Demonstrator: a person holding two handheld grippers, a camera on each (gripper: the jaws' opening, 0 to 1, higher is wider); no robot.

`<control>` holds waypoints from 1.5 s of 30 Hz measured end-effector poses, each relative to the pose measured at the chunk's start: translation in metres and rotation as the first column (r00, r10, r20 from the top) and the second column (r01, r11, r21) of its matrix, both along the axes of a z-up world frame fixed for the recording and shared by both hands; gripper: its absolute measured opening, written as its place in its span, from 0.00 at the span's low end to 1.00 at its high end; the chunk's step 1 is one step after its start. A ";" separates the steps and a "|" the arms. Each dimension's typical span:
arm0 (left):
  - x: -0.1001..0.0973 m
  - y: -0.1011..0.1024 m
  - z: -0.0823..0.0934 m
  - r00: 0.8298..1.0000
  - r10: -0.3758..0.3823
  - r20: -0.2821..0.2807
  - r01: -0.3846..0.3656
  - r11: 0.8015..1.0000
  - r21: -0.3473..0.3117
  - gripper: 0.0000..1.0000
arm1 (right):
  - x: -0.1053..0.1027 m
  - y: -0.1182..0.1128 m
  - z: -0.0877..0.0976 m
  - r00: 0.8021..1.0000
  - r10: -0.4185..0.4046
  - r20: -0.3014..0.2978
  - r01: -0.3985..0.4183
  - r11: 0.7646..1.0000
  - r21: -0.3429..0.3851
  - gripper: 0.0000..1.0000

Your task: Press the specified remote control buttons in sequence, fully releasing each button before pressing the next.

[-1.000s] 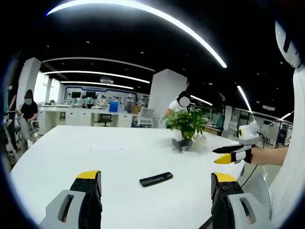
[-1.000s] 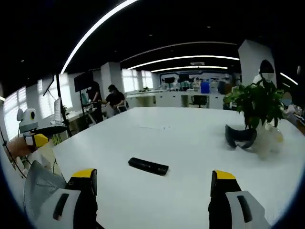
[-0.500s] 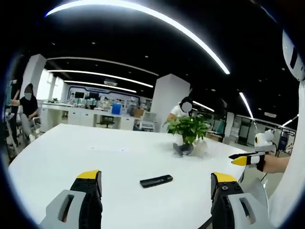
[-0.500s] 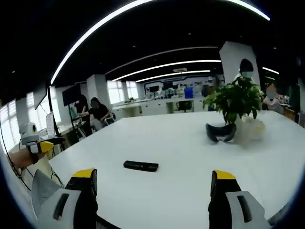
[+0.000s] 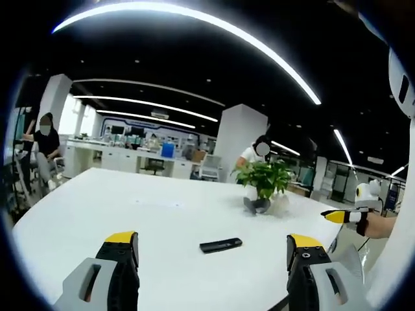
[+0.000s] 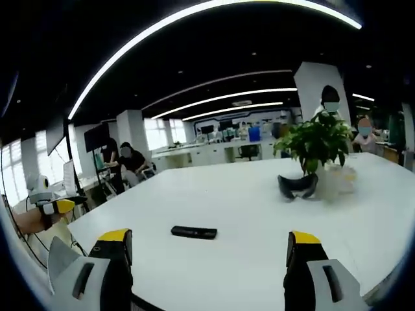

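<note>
Overall, a large white table [image 5: 97, 201] [image 6: 246, 201] fills the middle of an open office, with people seated at desks behind it. On its far side stands a green potted plant [image 5: 264, 179] [image 6: 316, 144], and a dark curved object [image 6: 297, 186] lies just beside the plant's base.

The left gripper [image 5: 211, 249] is held above the near table edge, jaws spread wide with nothing between them. The right gripper [image 6: 207, 249] is likewise spread wide and empty, held over the near edge.

The right gripper comes into the left gripper view at the right [image 5: 342, 216], its yellow tips close together there.

The black remote control [image 5: 221, 245] [image 6: 194, 232] lies flat on the table, near its front, well apart from the plant and clear of both grippers.
</note>
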State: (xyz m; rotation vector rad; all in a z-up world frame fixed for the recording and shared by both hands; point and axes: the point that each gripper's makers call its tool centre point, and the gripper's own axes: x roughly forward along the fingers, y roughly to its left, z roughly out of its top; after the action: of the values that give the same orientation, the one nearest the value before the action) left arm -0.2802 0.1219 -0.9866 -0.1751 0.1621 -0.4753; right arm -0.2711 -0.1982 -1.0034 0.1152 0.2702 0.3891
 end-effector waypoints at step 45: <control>0.004 -0.011 0.009 0.999 0.023 0.044 -0.023 1.000 0.007 0.98 | 0.018 0.009 0.000 0.999 0.029 -0.014 -0.028 0.997 0.070 0.97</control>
State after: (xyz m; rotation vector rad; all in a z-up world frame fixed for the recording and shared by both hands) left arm -0.2766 0.1106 -0.9779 -0.1592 0.1189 -0.4550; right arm -0.2534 -0.1891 -1.0033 0.1828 0.2729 0.4264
